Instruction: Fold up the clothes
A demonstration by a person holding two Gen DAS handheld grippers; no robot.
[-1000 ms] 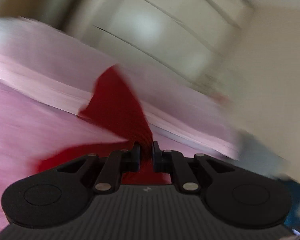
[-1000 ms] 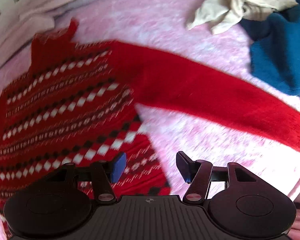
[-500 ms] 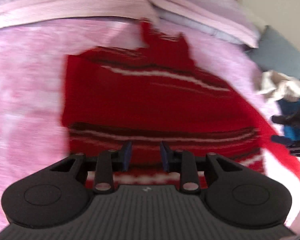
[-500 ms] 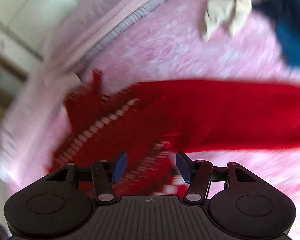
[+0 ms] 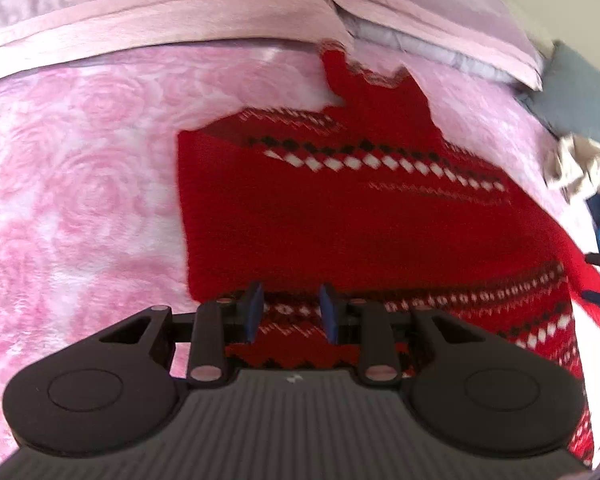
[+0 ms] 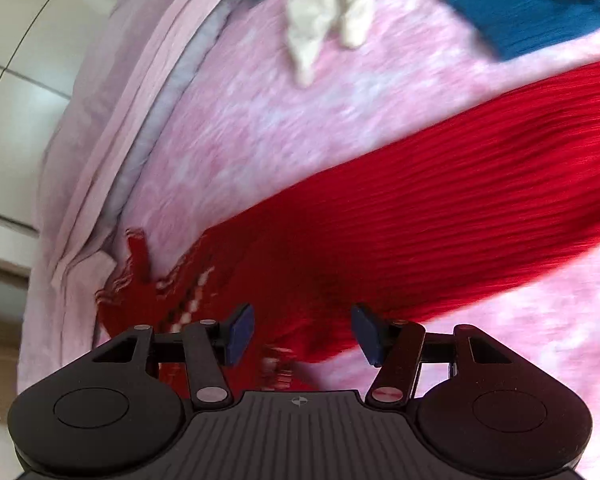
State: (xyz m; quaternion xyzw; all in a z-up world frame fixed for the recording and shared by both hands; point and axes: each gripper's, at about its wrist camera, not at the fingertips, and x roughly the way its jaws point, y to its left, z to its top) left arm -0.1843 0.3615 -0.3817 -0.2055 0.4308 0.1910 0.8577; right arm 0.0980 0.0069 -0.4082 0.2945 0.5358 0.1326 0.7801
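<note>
A red patterned sweater (image 5: 340, 216) lies flat on a pink blanket (image 5: 68, 184), its left sleeve folded in over the body. My left gripper (image 5: 290, 312) hovers open and empty just above the sweater's lower part. In the right wrist view the sweater's body (image 6: 300, 272) and its other sleeve (image 6: 460, 192) stretch out to the right across the blanket (image 6: 284, 96). My right gripper (image 6: 302, 334) is open and empty, low over the spot where that sleeve joins the body.
Pale pink pillows (image 5: 180, 12) line the far edge of the bed. A cream garment (image 6: 328, 12) and a blue knit garment (image 6: 532, 4) lie beyond the sleeve. A grey cushion (image 5: 584, 92) sits at the far right. White cabinet doors (image 6: 32, 40) stand behind the bed.
My left gripper let go of the red sleeve, opened, and now looks down over the sweater. My right gripper stayed open and moved down toward the sleeve's base.
</note>
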